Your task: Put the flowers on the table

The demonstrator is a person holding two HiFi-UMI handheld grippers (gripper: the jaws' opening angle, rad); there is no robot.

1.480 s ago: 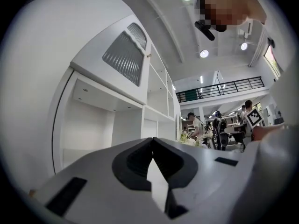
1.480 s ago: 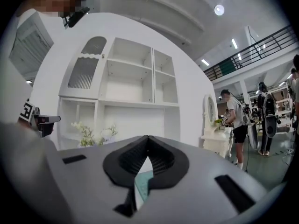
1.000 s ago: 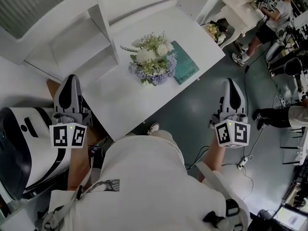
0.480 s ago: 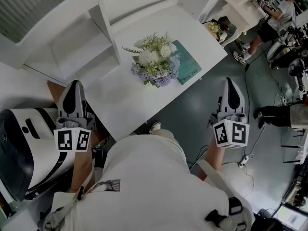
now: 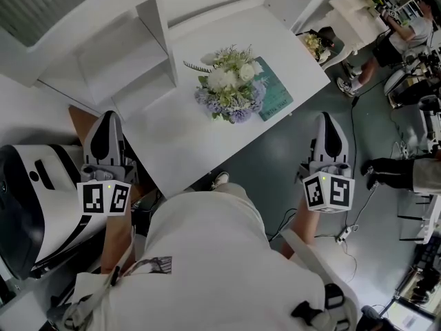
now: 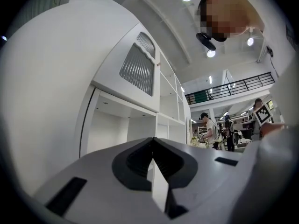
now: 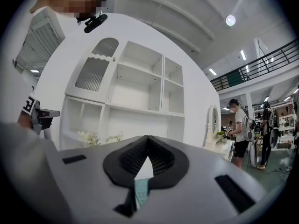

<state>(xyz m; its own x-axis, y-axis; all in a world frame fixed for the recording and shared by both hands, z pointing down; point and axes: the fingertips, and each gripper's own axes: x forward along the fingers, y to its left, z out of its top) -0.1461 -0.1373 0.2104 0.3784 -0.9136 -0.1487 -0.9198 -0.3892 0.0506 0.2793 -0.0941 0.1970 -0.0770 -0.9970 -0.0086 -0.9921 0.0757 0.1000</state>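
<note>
A bouquet of white and lilac flowers (image 5: 231, 86) lies on the white table (image 5: 180, 143), partly over a teal booklet (image 5: 277, 97). My left gripper (image 5: 104, 116) hangs below the table's left corner, well short of the flowers, its jaws shut and empty (image 6: 152, 141). My right gripper (image 5: 327, 117) hangs over the grey floor to the right of the table, also shut with nothing in it (image 7: 147, 139). In the right gripper view the flowers (image 7: 93, 137) show faintly at the left, in front of the cabinet.
A white shelf cabinet (image 5: 127, 54) stands against the table's far left side. A white and black machine (image 5: 31, 198) is at my left. People (image 5: 406, 29) and a small white stand (image 5: 355, 9) are at the far right. Cables (image 5: 344, 233) lie on the floor.
The view has drifted, so table and flowers sit slightly further right in the picture. Both grippers stay shut and almost still at my sides.
</note>
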